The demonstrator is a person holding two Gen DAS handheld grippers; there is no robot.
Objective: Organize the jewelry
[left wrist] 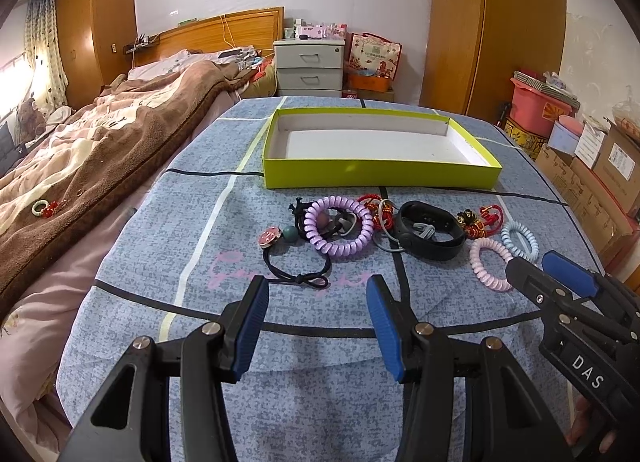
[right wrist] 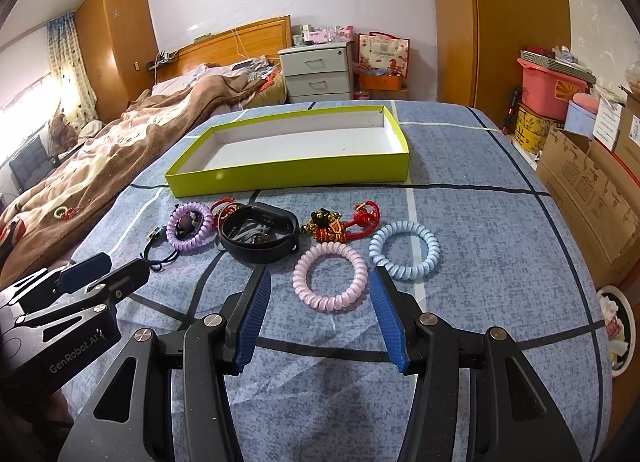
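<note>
We hold both grippers over the bed (left wrist: 192, 190), jaws released and holding nothing. Left gripper (left wrist: 318, 322) sits lower centre of its view, facing the black hair tie (left wrist: 298, 268) and purple coil (left wrist: 338, 226). Right gripper (right wrist: 320, 318) sits lower centre of its view, just below the pink coil (right wrist: 330, 276), blue coil (right wrist: 404, 250) to its upper right. Black band (right wrist: 260, 238) lies mid-frame left of the pink coil, red charm (right wrist: 344, 224) beside it. Green box (right wrist: 288, 154) sits above the pile, upper centre, nothing inside.
</note>
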